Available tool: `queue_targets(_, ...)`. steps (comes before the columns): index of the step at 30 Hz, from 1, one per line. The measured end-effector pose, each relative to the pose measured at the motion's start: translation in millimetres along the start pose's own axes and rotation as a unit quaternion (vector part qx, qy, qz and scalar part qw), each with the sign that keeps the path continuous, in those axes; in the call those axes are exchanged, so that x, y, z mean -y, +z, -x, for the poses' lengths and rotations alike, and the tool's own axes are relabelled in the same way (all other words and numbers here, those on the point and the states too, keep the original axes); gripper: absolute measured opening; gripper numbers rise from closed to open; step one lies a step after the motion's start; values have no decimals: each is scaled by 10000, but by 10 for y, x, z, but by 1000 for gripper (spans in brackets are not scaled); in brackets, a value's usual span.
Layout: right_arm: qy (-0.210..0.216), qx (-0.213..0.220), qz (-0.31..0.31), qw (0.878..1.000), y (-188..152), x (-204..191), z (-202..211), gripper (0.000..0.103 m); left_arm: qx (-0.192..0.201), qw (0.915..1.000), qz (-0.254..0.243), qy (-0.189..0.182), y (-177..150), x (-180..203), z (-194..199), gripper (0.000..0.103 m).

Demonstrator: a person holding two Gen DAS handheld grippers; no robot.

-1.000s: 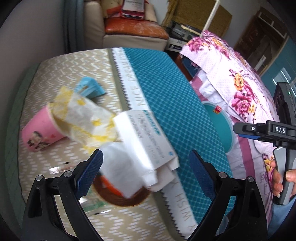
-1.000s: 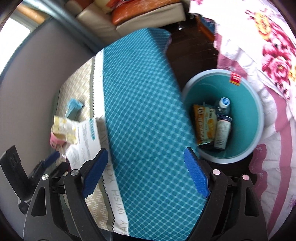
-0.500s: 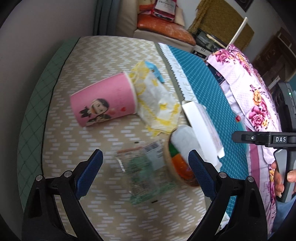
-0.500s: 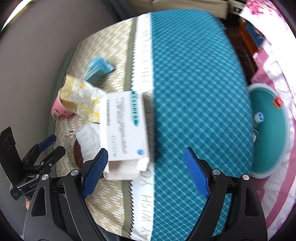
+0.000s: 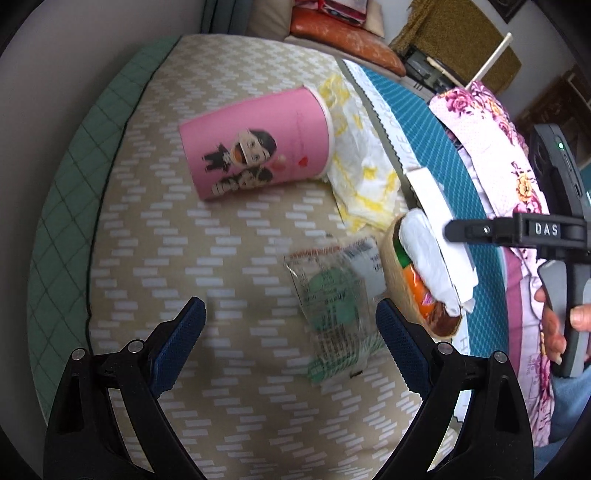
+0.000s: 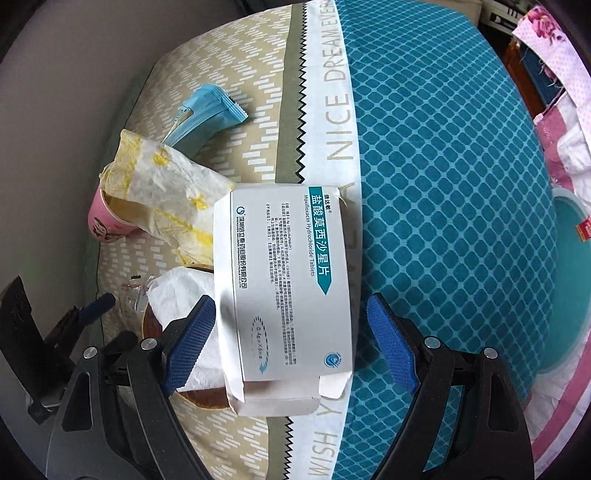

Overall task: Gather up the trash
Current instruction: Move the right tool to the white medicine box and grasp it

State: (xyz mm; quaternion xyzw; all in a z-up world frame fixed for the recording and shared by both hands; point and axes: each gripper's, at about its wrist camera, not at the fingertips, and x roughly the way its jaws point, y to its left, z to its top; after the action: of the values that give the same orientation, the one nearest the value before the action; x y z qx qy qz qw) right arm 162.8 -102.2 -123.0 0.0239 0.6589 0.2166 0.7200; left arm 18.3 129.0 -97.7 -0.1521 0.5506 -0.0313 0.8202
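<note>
Trash lies on a beige and teal cushion [image 5: 229, 258]. A pink paper cup [image 5: 258, 142] lies on its side, with a yellow-white wrapper [image 5: 364, 166] at its mouth. A clear green-printed packet [image 5: 332, 299] sits between the fingers of my open left gripper [image 5: 288, 339], untouched. Beside it a brown bowl [image 5: 417, 291] holds tissue. My right gripper [image 6: 291, 347] is open above a white medicine box [image 6: 288, 291], its fingers either side and apart from it. The box leans on the bowl [image 6: 199, 397]. The right gripper's body [image 5: 554, 236] shows in the left wrist view.
A light blue sachet [image 6: 205, 110] lies farther back on the cushion. A teal bin [image 6: 570, 295] stands on the floor at the right, beside a floral bedspread [image 5: 491, 147]. A sofa with an orange cushion [image 5: 343, 33] is behind.
Both grippers swung left and lowered over the trash pile. The left view went from the box to the cup and packet; the right went from the bin to the box. Jaws stayed wide.
</note>
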Motion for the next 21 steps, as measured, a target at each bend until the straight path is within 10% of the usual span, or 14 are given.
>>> queue_targets(8, -26, 271, 314, 9991, -138, -162, -65, 63, -163, 9998, -119, -73, -85, 132, -111, 96)
queue_targets(21, 149, 608, -129, 9980, -345, 192, 258, 63, -56, 9975, -338, 619, 5, 405, -282, 95)
